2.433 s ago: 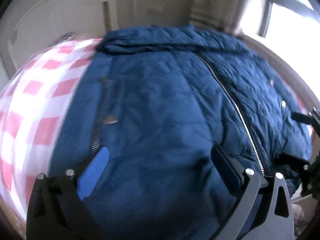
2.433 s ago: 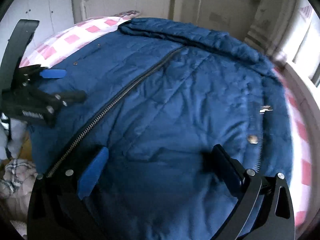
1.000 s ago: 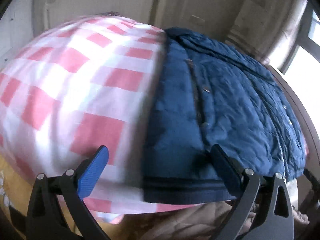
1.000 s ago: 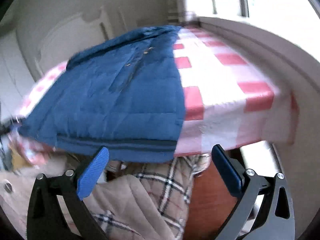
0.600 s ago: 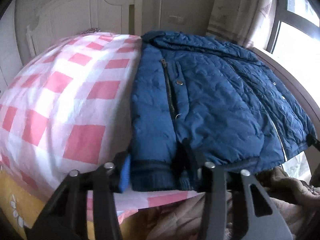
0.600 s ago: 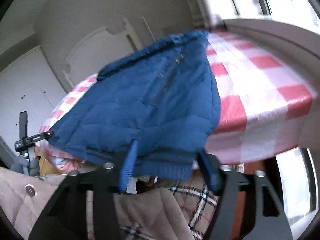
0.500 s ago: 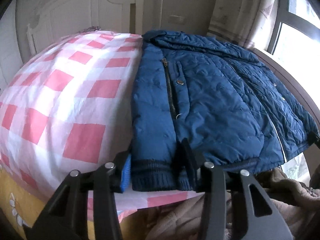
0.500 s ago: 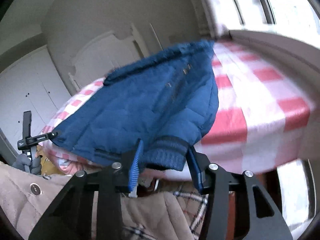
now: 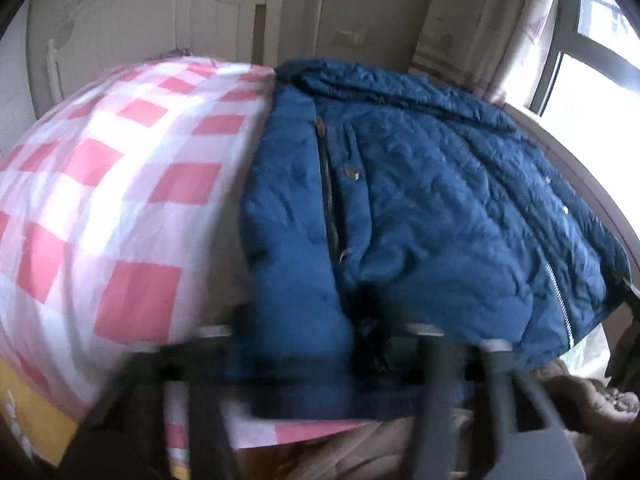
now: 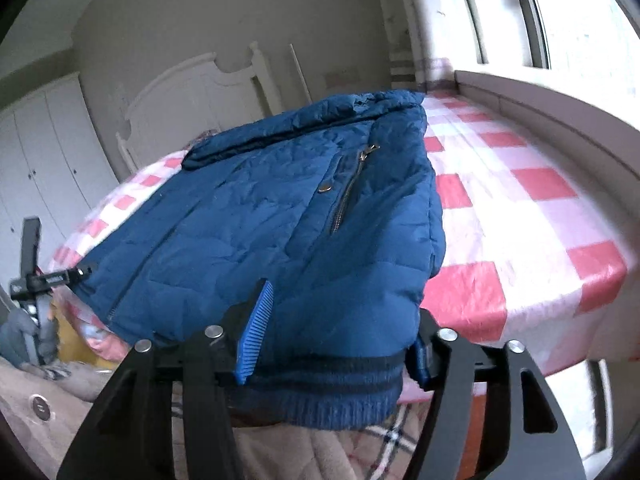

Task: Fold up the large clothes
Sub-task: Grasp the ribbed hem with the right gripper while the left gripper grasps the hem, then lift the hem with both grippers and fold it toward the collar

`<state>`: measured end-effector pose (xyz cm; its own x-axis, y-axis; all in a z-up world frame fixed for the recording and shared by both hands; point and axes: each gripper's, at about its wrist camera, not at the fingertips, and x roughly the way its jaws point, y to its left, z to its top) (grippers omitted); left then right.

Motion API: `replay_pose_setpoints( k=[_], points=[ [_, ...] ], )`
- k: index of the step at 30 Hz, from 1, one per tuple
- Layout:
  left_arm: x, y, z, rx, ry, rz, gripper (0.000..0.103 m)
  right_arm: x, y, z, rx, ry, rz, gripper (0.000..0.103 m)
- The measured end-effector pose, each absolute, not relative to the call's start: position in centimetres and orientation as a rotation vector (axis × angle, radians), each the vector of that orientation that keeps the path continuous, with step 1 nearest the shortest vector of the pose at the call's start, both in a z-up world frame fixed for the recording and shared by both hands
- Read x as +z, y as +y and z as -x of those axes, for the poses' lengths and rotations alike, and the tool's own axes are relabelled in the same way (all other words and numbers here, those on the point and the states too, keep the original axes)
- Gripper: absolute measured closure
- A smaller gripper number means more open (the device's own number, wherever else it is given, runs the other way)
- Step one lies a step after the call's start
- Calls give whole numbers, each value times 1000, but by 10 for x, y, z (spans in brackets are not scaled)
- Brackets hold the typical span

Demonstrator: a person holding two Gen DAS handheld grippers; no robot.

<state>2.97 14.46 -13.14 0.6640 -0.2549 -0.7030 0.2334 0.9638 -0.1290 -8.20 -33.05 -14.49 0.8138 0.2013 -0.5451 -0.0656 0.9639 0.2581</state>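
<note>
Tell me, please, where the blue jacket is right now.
The blue jacket lies on the checked bedsheet in front of the white headboard, its knit hem overhanging the near edge.

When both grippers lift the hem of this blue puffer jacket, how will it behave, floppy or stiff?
The blue jacket is quilted and puffy, so it is probably light and floppy, sagging between the right gripper and the left gripper. Its smooth shell may slide on the checked sheet; the ribbed hem should grip better.
</note>
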Motion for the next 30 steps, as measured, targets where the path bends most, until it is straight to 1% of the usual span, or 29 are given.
replay_pose_setpoints(
  k=[1, 2, 4, 7, 9, 13, 17, 19, 23, 26, 29, 30],
  points=[
    [-127, 144, -28, -287, 790, 35, 83, -145, -328, 83, 145, 593, -210, 63],
    [-122, 146, -25, -302, 770, 53, 84, -144, -326, 85, 154, 577, -186, 70],
    [-103, 156, -16, -358, 722, 140, 85, -142, -323, 88, 161, 560, -164, 75],
    [-72, 166, -5, -422, 667, 221, 86, -131, -329, 98, 181, 497, -230, 78],
    [-48, 174, 7, -461, 618, 263, 86, -112, -337, 112, 214, 416, -280, 79],
    [2, 192, 38, -535, 490, 331, 86, -61, -339, 149, 257, 254, -291, 83],
    [49, 211, 71, -601, 348, 373, 85, -12, -335, 185, 289, 111, -249, 83],
    [63, 218, 74, -635, 312, 407, 85, 9, -332, 198, 303, 51, -225, 83],
    [81, 225, 51, -693, 283, 553, 84, 45, -329, 194, 337, -13, -213, 83],
    [87, 215, 11, -630, 318, 561, 82, 66, -330, 157, 336, -9, -204, 83],
    [71, 200, -61, -529, 434, 614, 77, 72, -335, 91, 296, 78, -221, 83],
    [58, 191, -96, -494, 504, 625, 75, 70, -337, 71, 286, 115, -235, 83]
  ],
)
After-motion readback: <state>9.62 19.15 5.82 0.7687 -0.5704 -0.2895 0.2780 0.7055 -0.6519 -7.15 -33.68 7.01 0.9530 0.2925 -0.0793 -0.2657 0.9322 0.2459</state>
